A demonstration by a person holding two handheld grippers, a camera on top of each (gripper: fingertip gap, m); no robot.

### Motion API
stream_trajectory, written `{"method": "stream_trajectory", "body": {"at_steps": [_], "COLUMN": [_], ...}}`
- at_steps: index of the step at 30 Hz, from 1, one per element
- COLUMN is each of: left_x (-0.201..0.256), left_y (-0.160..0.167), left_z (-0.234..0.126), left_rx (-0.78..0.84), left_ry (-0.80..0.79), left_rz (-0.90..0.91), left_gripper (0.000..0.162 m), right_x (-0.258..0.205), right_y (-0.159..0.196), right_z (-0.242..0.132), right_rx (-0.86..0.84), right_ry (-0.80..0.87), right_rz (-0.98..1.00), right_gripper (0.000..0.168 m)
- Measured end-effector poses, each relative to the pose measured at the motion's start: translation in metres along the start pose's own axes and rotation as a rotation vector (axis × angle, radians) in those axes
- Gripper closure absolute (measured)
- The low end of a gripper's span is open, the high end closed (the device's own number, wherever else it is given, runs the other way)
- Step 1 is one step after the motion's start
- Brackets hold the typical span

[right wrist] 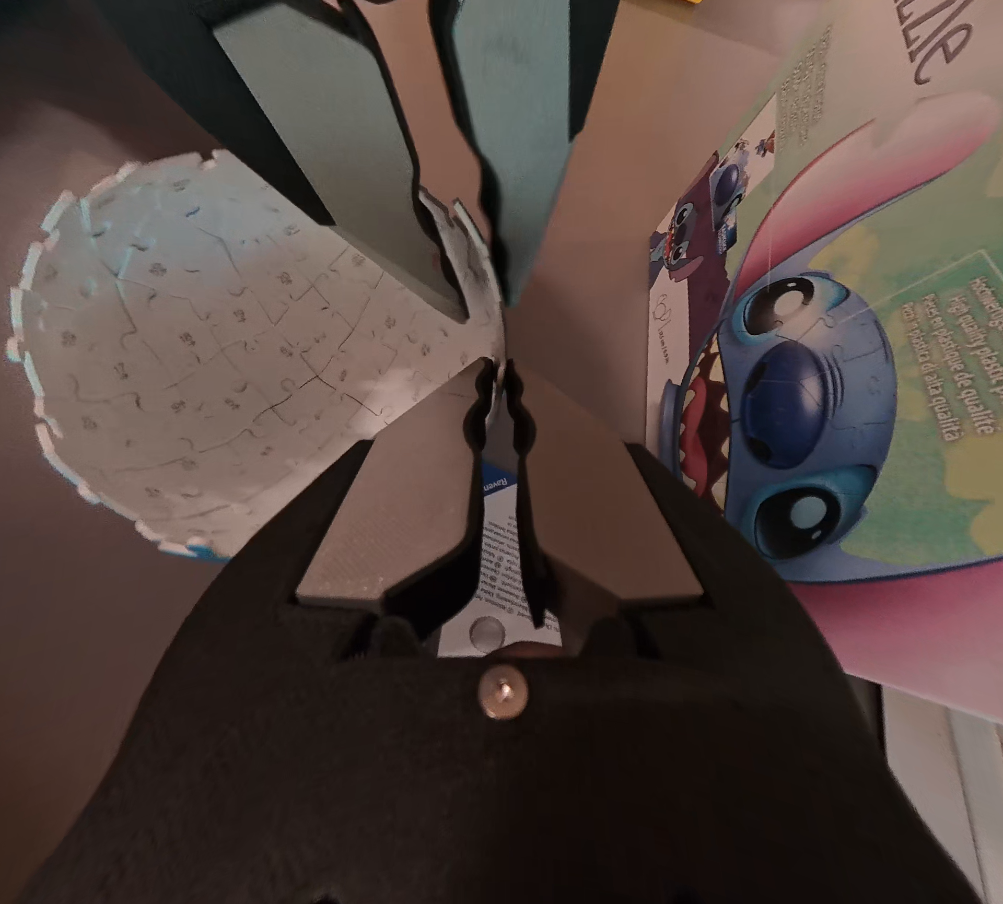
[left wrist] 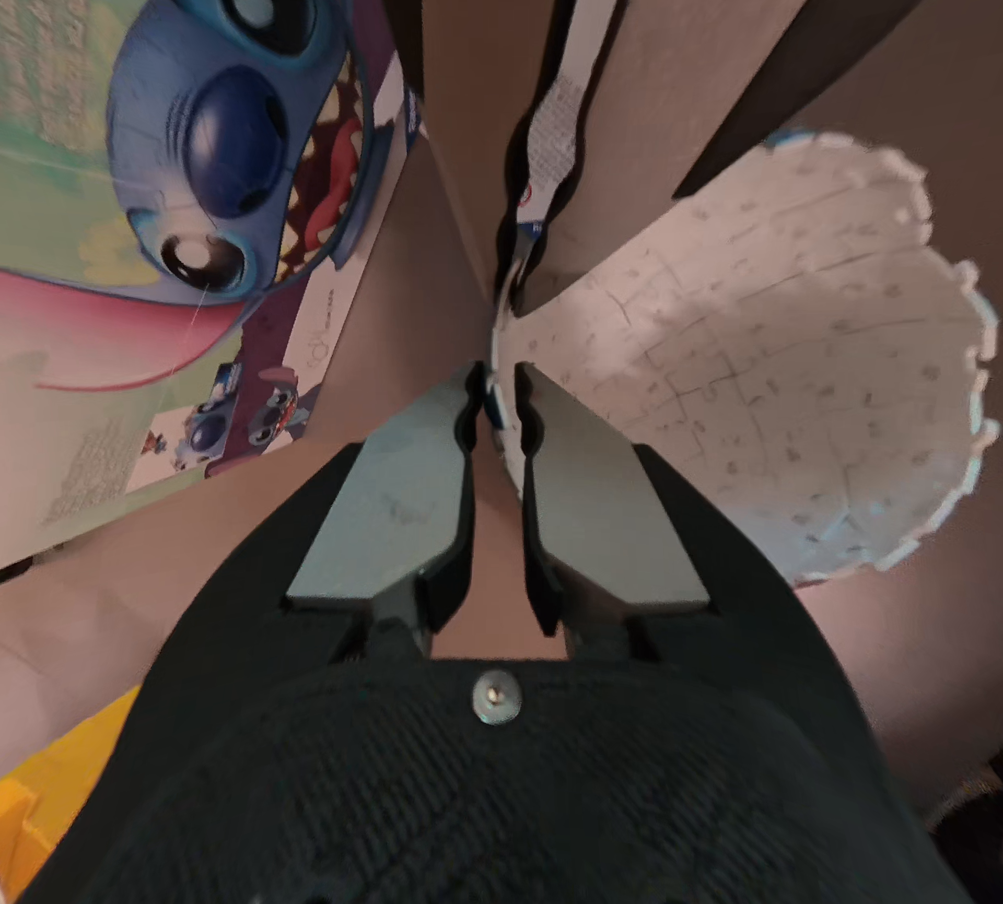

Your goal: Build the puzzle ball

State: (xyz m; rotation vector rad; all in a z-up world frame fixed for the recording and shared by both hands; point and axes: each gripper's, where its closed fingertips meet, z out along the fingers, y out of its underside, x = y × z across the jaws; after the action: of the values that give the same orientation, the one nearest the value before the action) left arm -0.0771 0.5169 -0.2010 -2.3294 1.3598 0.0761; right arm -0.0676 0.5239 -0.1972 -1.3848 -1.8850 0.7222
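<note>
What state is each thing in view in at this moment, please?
Ball: half-built open shell, lying on its side.
Left gripper: shut on the ball's rim.
Right gripper: shut, apparently on a thin piece at the rim.
Box: lying flat, picture side up.
</note>
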Motion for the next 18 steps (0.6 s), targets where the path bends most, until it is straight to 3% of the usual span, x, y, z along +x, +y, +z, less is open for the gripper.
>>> {"method": "stream_trajectory", "body": {"at_steps": [1, 18], "left_x": [-0.0017, -0.0098], "left_y": [-0.0036, -0.0057], "left_z": [-0.0013, -0.0018], "left_rx": [0.023, 0.081], "left_ry": [0.0, 0.036], "left_rz": [-0.001, -0.029], "left_gripper": [0.156, 0.161], "right_x": [0.0005, 0.0054], "right_y": [0.0006, -0.0024], "right_z": [-0.0002, -0.0008], "right_rx": [-0.001, 0.031], "right_ry": [0.001, 0.054], "right_rz": [-0.001, -0.036], "right_gripper": [0.167, 0.167]}}
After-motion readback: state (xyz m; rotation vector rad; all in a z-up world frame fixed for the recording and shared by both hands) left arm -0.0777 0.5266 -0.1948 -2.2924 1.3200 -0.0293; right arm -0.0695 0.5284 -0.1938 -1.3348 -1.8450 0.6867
